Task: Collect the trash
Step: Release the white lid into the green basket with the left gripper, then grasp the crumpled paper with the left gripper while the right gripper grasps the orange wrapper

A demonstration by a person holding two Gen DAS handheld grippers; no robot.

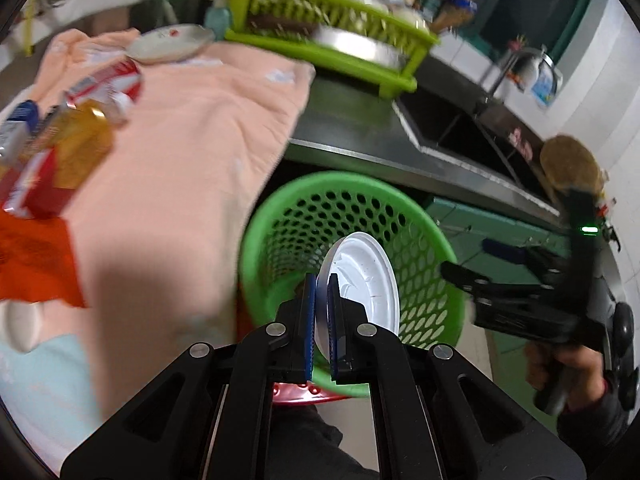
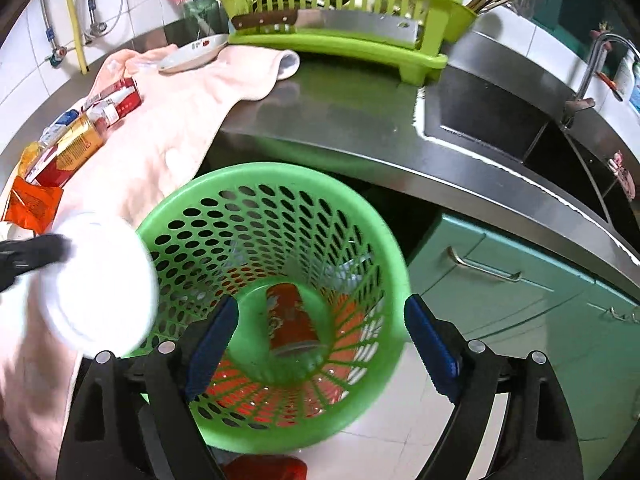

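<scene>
My left gripper is shut on a white plastic lid and holds it on edge over the green perforated waste basket. In the right wrist view the lid hangs at the basket's left rim. My right gripper is open and empty above the basket mouth. A red can lies at the basket's bottom. More trash sits on the pink towel: red cartons, a gold packet, an orange wrapper.
A steel counter carries a lime dish rack with a cleaver, and a white plate. A sink with tap is to the right. Green cabinet drawers stand beneath.
</scene>
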